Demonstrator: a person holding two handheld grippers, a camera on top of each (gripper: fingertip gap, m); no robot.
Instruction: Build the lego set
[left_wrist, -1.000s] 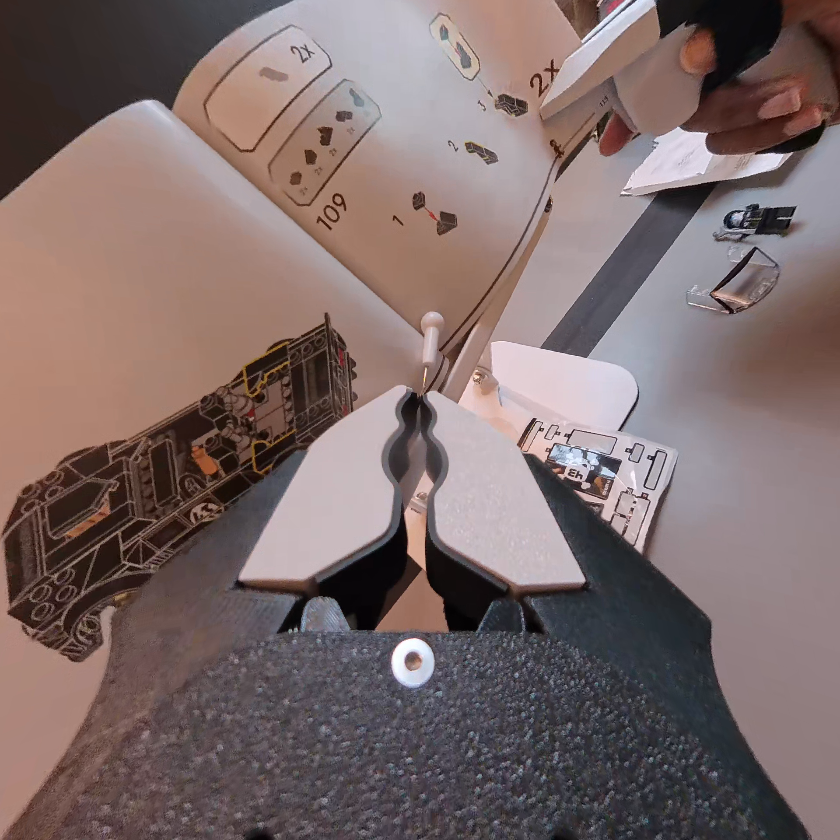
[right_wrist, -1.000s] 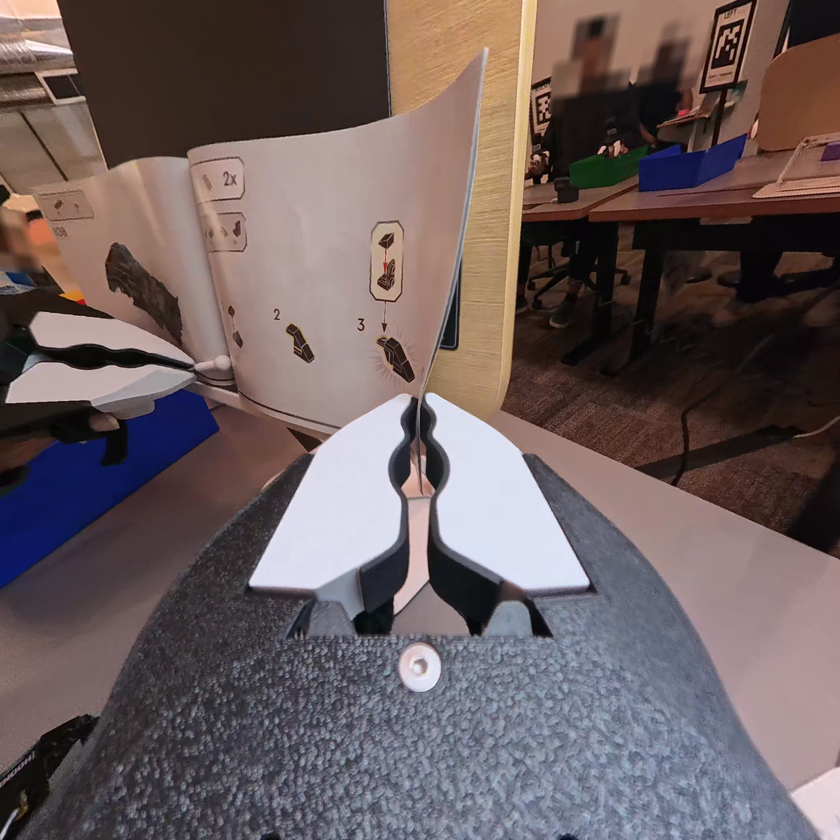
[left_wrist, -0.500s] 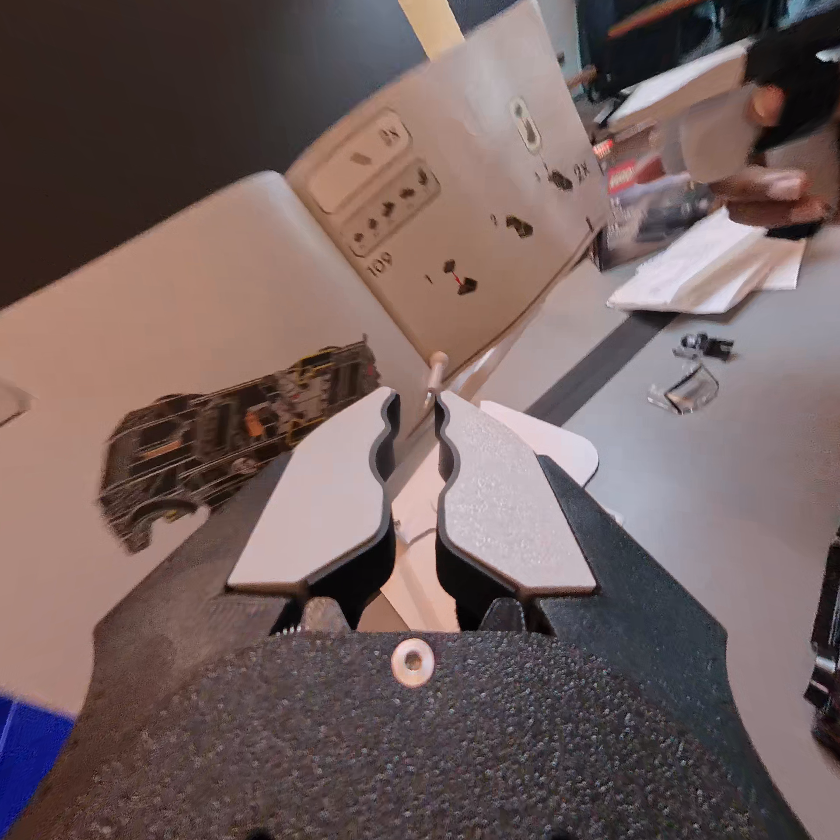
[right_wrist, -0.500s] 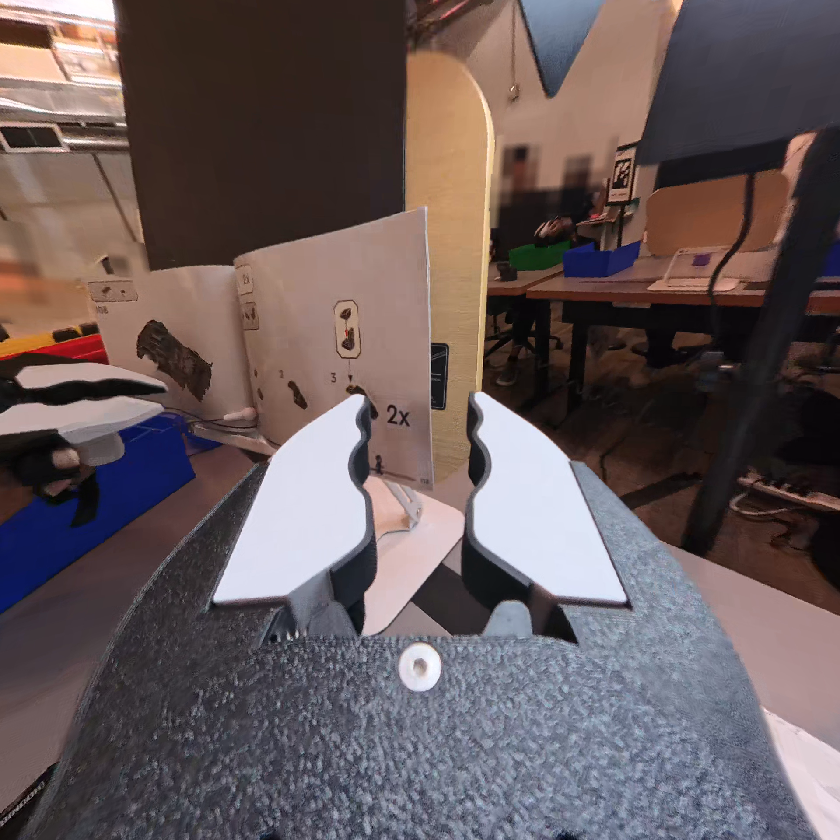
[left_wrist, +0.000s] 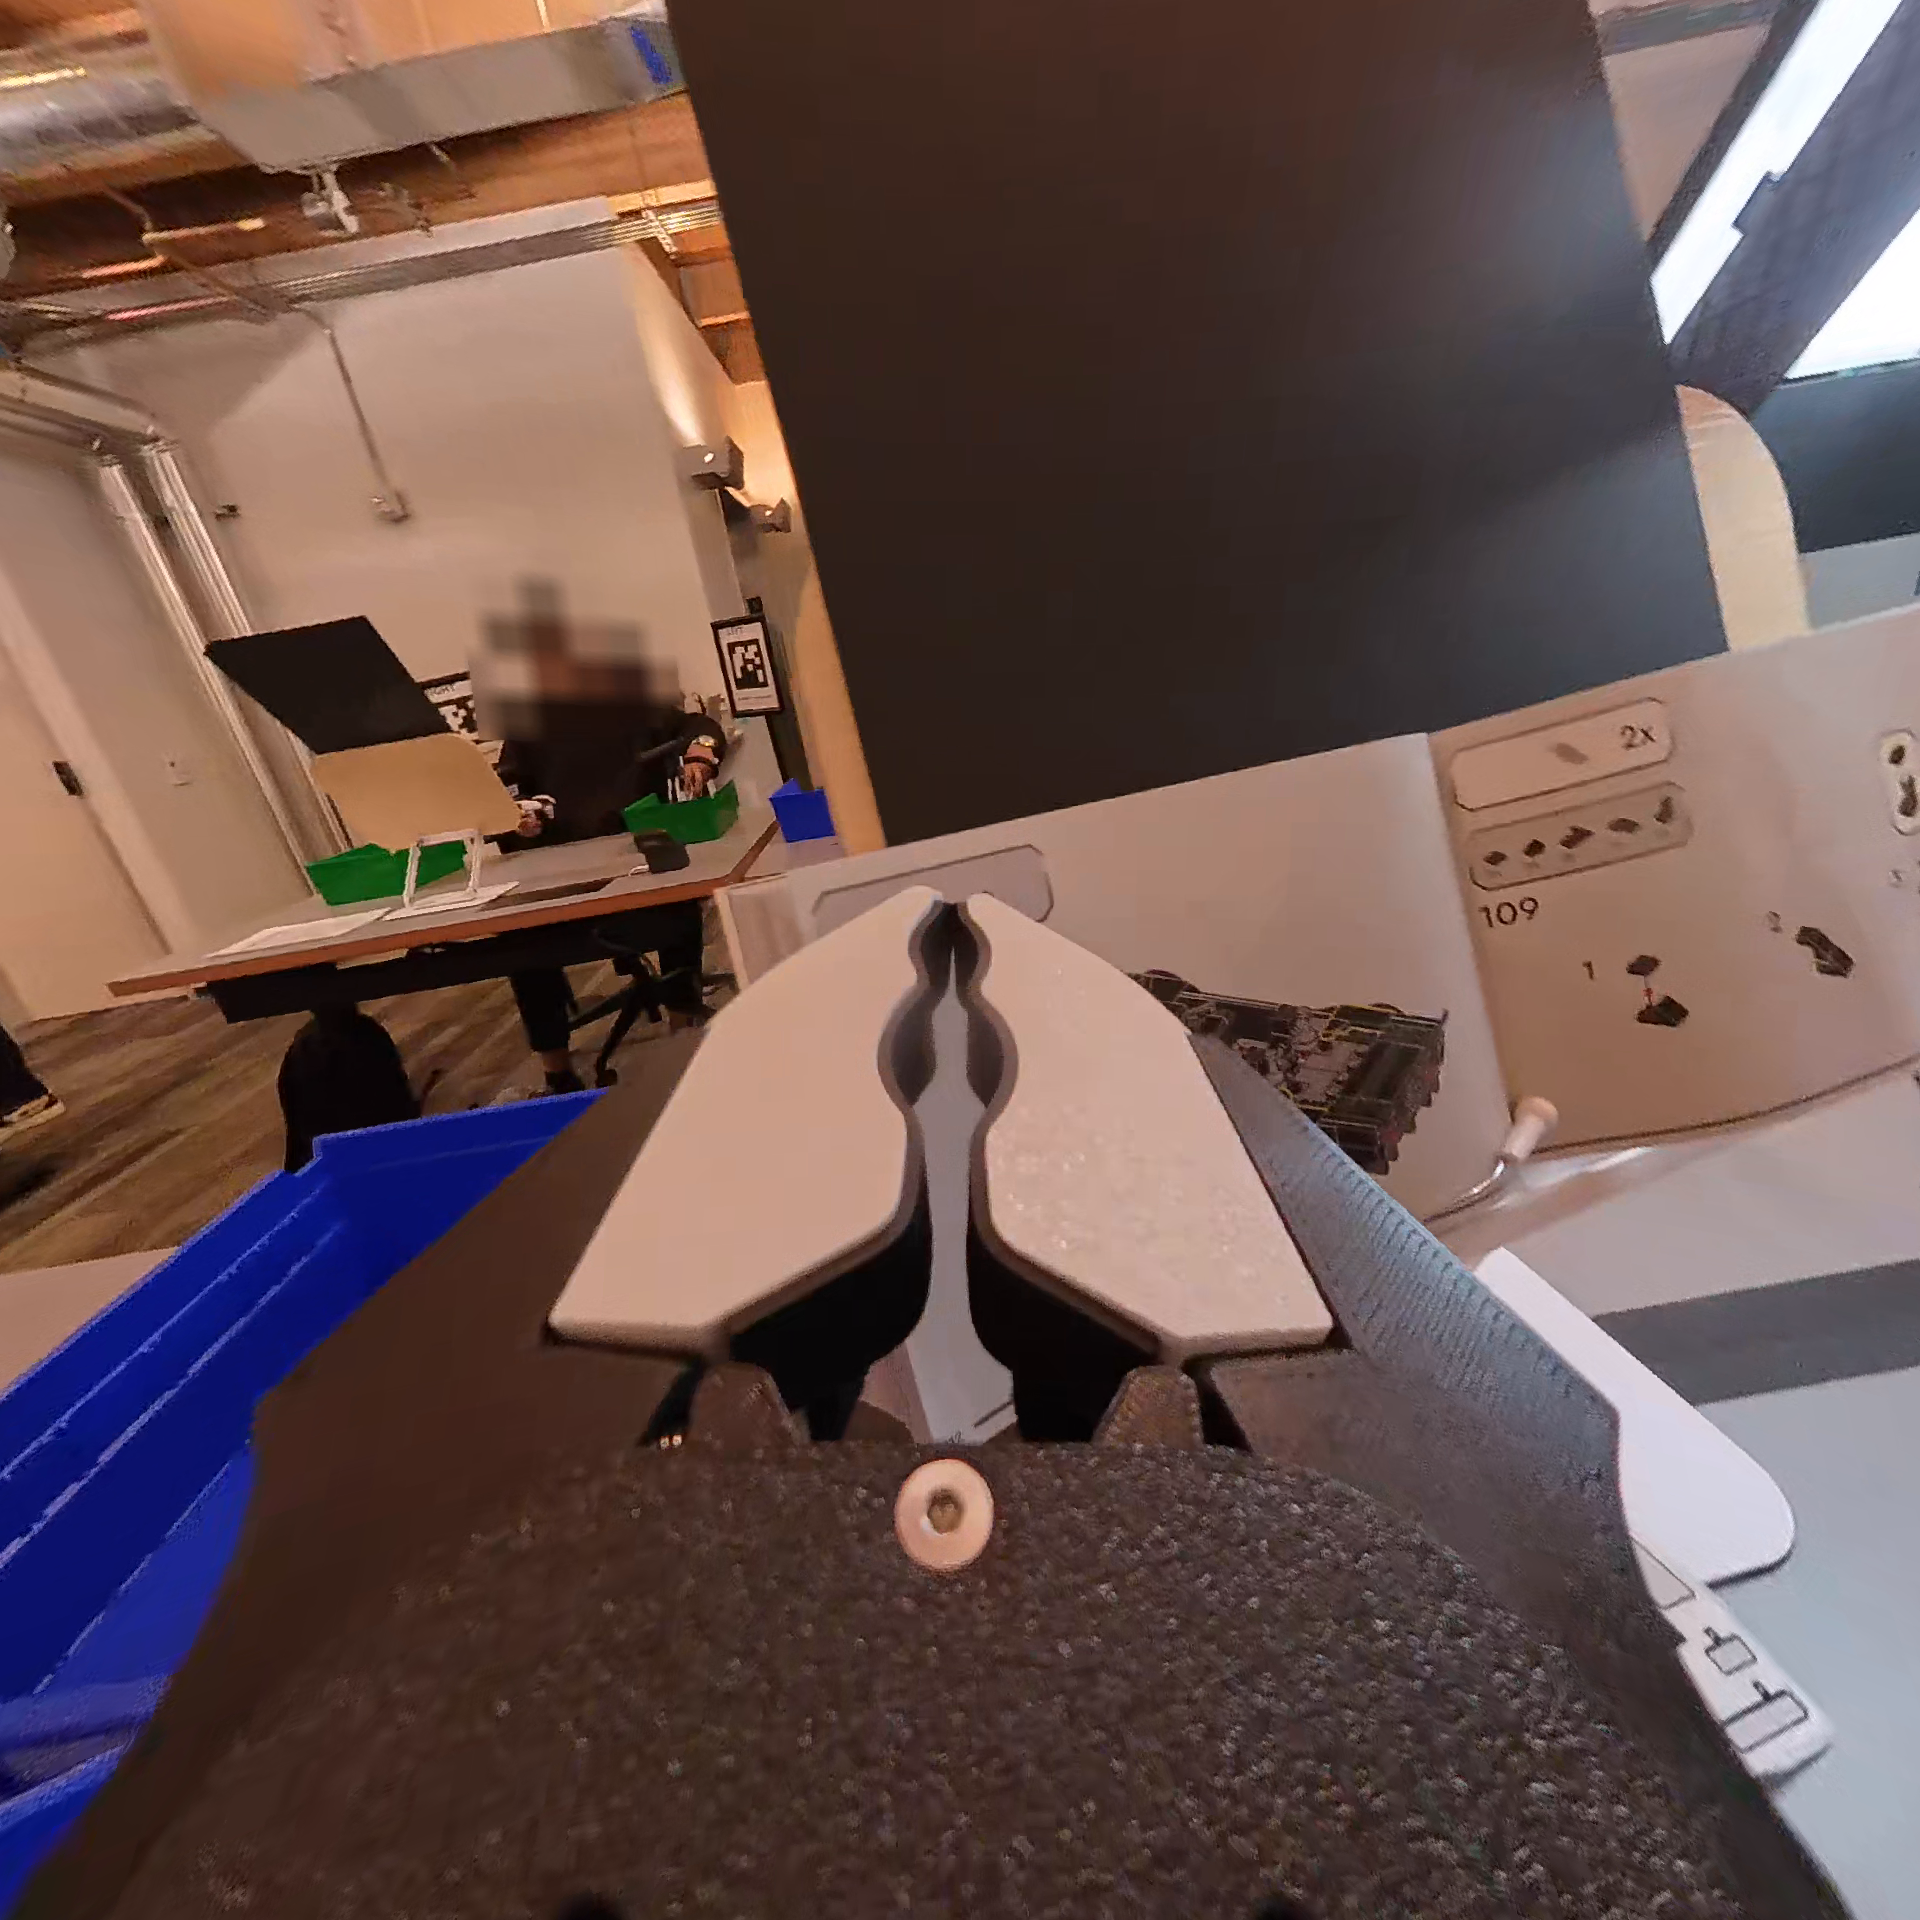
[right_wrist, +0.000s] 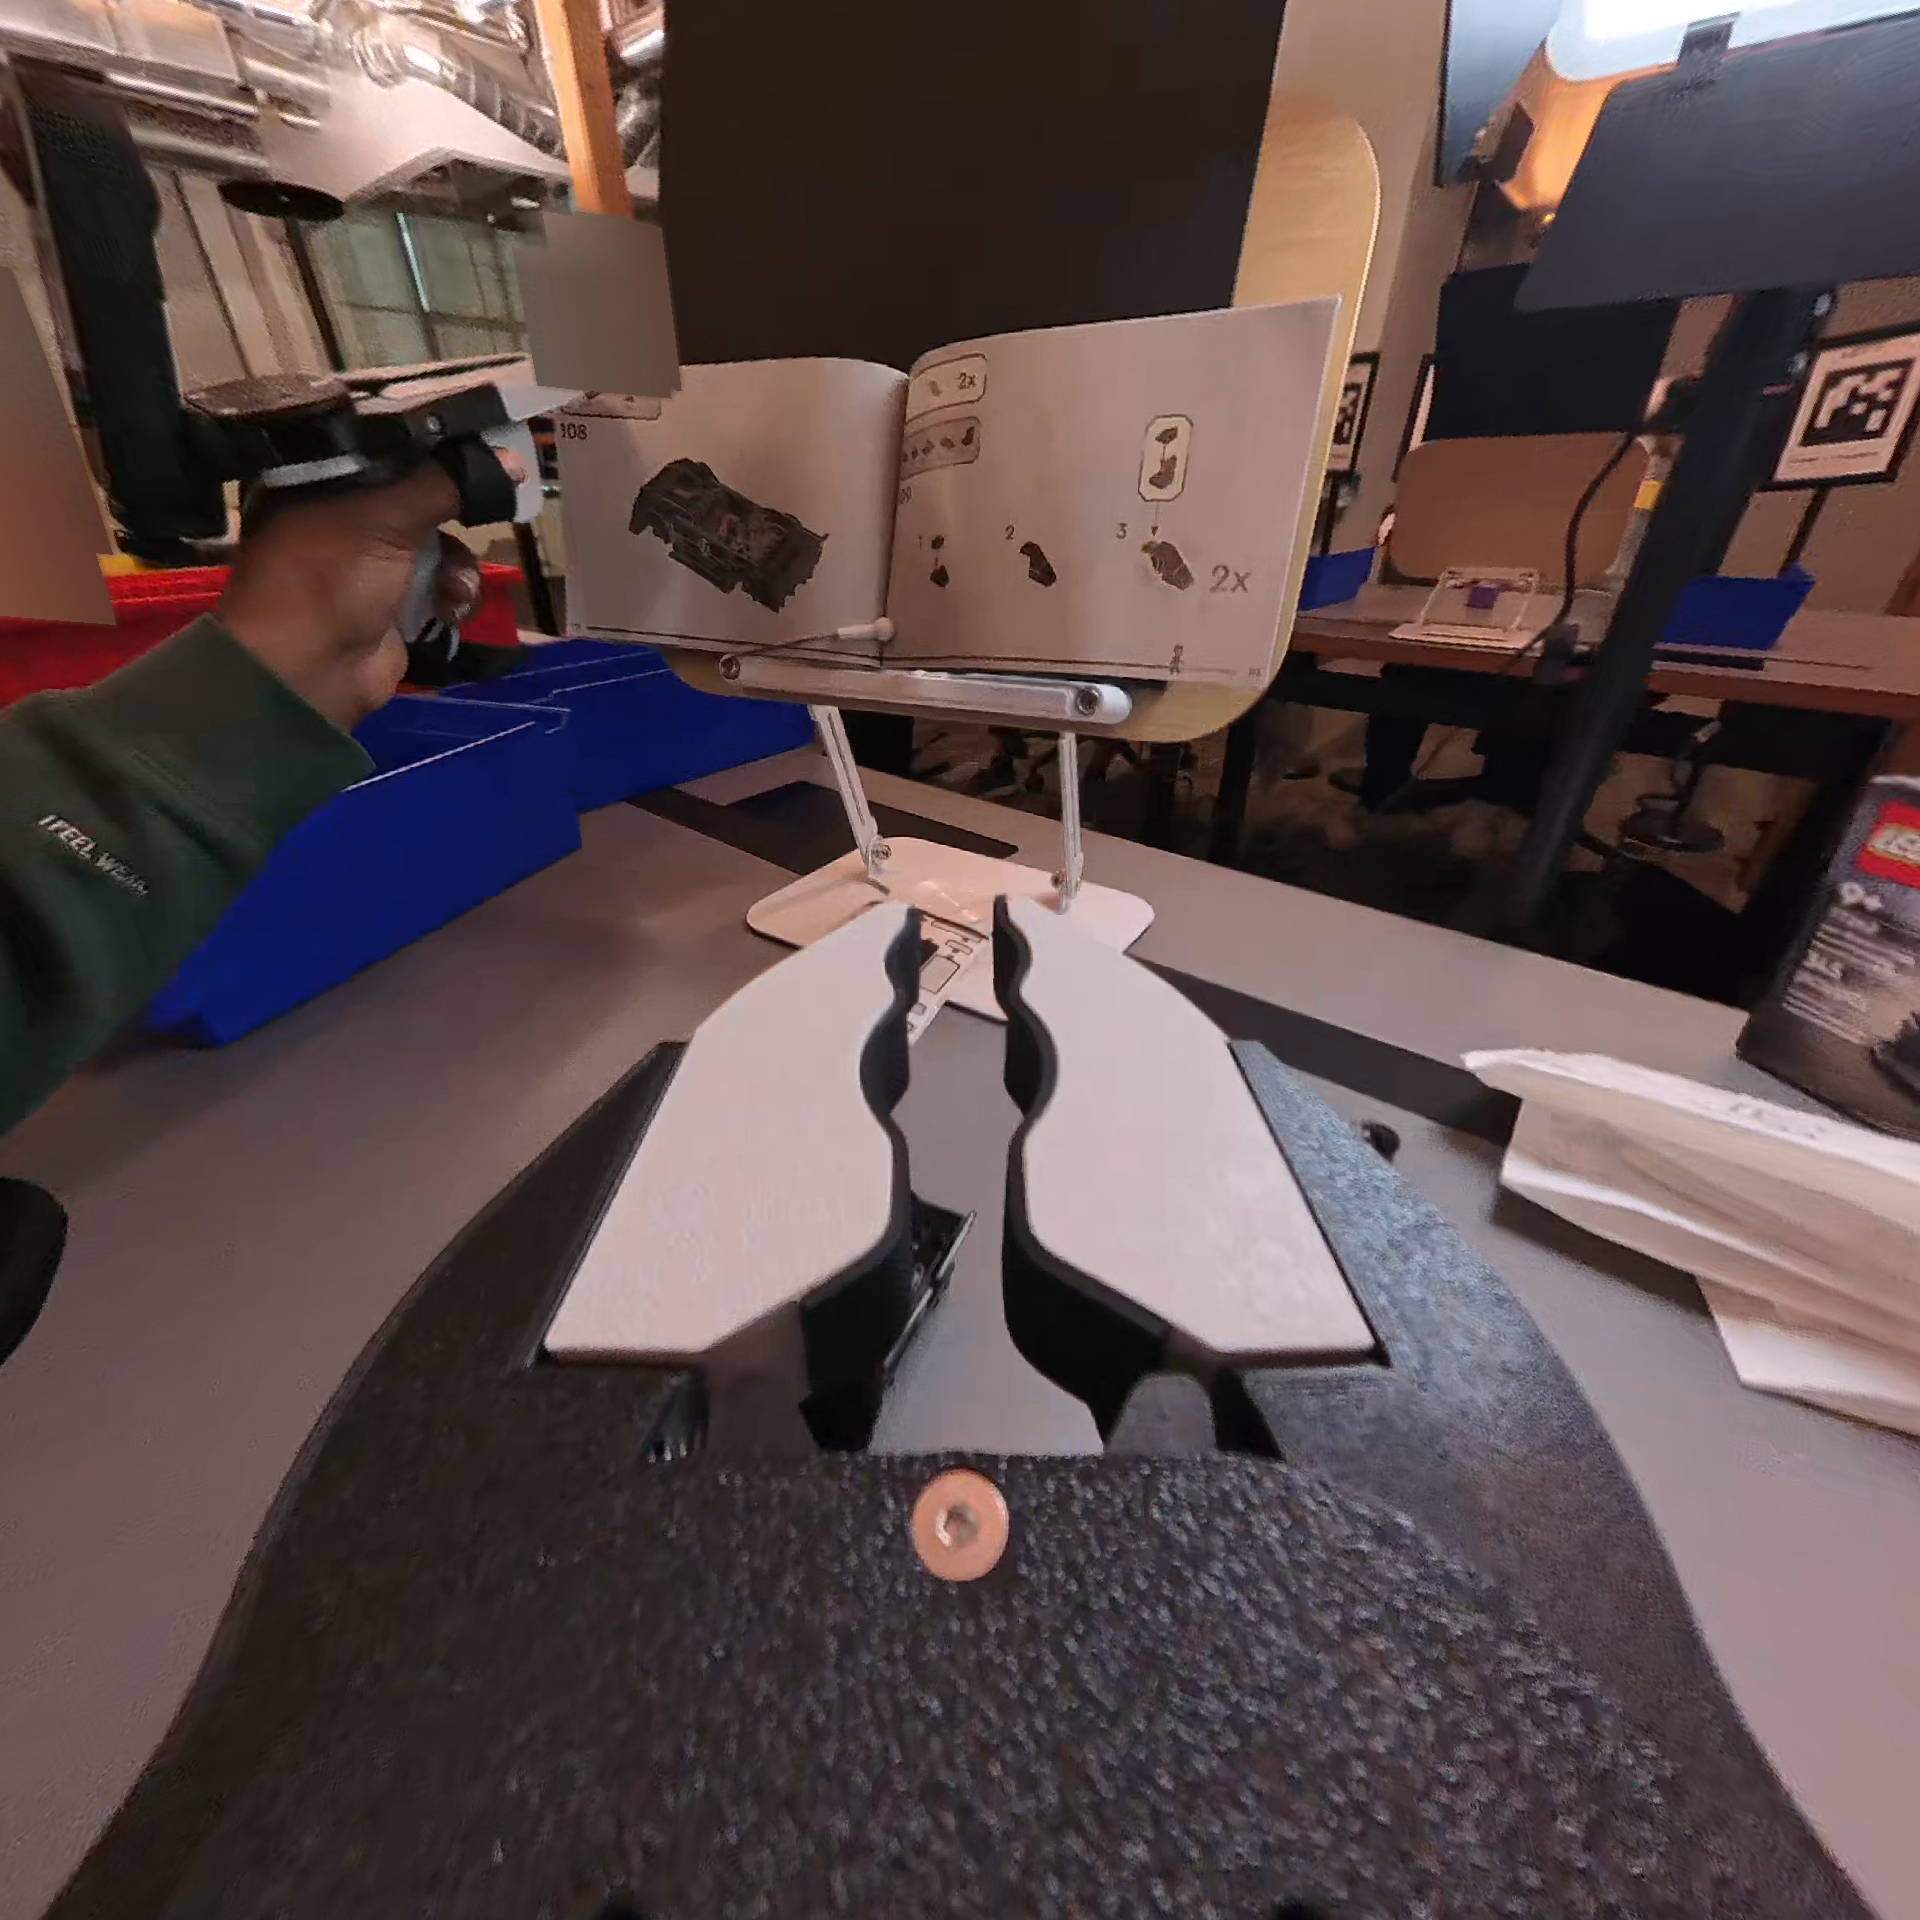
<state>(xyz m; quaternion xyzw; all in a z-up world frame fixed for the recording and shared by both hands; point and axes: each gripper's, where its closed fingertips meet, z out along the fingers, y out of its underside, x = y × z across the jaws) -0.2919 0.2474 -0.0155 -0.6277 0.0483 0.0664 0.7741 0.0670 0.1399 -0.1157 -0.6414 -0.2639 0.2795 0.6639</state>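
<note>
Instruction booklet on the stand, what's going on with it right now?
Nobody holds it. The instruction booklet sits open on its stand on the grey table, a pin holding the pages. The right hand-held gripper is open and empty, pointing at the stand's base. The left hand-held gripper is shut with nothing visibly between its fingers, raised beside the blue bins. No bricks are being handled; paper bags and the set's box wait at right.
</note>
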